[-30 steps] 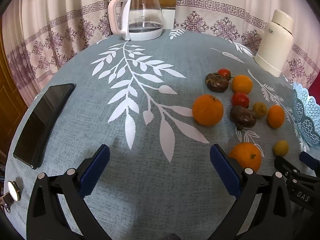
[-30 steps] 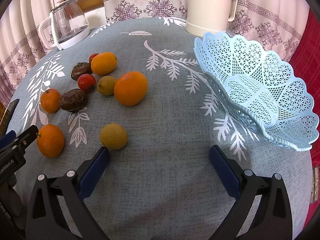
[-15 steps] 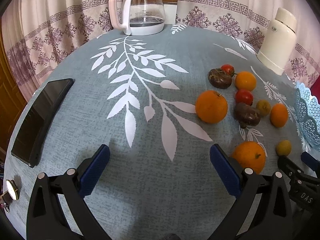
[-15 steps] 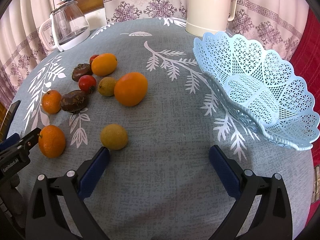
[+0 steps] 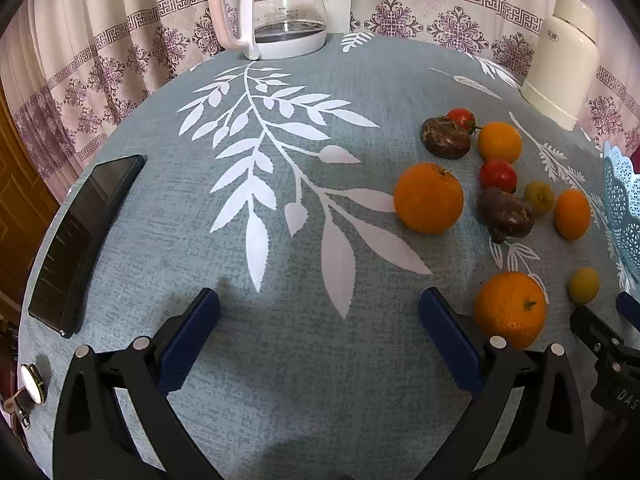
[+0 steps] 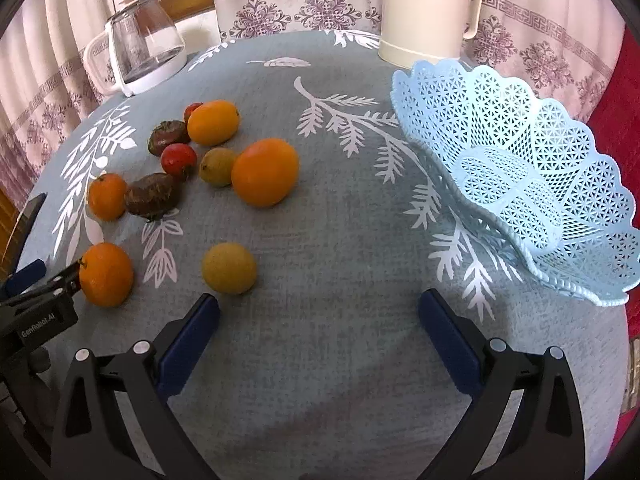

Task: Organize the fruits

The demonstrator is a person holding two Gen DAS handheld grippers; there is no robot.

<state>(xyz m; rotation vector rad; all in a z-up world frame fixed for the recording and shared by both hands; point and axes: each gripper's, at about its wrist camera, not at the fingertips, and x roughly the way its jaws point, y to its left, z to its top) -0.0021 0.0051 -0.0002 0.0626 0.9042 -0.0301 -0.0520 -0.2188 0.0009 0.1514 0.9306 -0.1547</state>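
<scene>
Leaf-print tablecloth (image 6: 320,240), scattered round fruits (image 6: 264,172).

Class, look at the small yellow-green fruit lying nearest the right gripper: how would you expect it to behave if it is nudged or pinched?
The yellow-green fruit is round and lies loose on the flat tablecloth, so a nudge would probably roll it. Its skin looks smooth, so it may slip unless pinched across its middle. It is small, so probably light.
</scene>
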